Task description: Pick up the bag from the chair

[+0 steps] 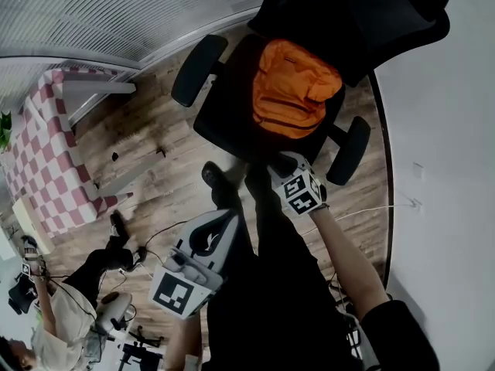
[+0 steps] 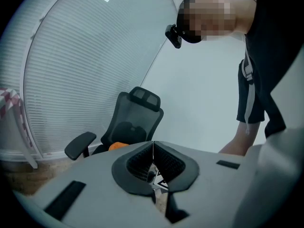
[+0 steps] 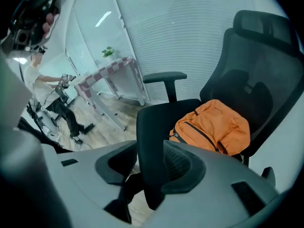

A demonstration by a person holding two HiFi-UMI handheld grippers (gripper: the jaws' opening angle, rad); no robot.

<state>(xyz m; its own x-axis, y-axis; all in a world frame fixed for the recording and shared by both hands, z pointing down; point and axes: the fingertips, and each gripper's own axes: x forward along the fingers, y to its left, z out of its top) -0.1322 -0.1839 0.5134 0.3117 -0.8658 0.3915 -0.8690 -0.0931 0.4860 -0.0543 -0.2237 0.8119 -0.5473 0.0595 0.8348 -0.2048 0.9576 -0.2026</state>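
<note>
Bag [image 3: 213, 127] just beyond right claw [image 3: 150, 169]

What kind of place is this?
Likely an office or lab room. There is a black swivel chair with an orange bag on its seat, slatted blinds along the wall, and a table with a checked cloth on a wood-look floor.

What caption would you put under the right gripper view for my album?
Open right gripper pointing at an orange bag resting on a black office chair.
</note>
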